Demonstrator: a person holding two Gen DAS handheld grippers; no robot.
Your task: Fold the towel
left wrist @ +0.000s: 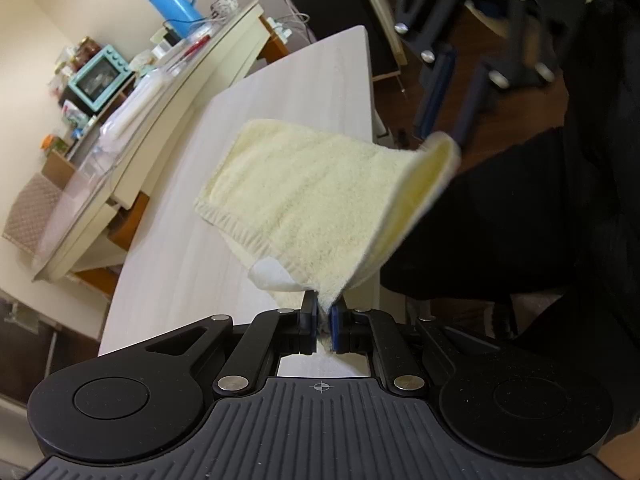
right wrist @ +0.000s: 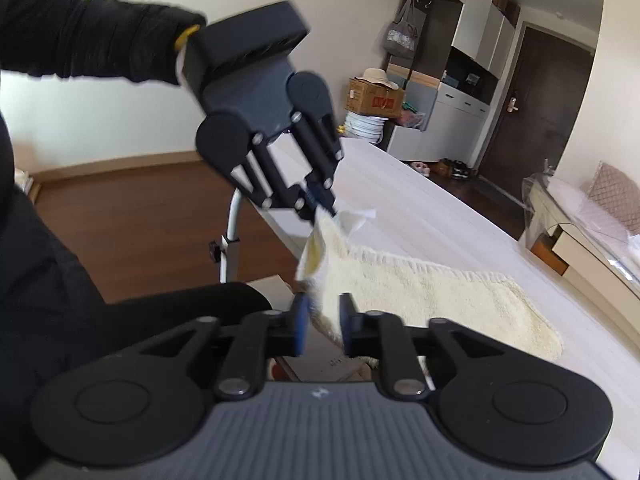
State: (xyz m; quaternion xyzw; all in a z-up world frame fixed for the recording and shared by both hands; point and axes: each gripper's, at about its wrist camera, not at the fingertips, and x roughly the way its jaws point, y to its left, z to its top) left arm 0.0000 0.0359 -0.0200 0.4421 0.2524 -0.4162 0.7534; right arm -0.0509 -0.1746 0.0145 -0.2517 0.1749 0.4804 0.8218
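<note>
While left gripper [left wrist: 320, 316] is pinching the pale-yellow terry towel [left wrist: 316, 188], right gripper [right wrist: 323, 320], at 1 o'clock, is gaping around its corner; closing seems next.

A blue jug [left wrist: 173, 4] stands at the upper left of the left wrist view, with a small teal oven [left wrist: 100, 77] below it on a cluttered sideboard. In the right wrist view, a cardboard box [right wrist: 374, 98] sits at upper centre, a dark door [right wrist: 532, 108] to its right.
</note>
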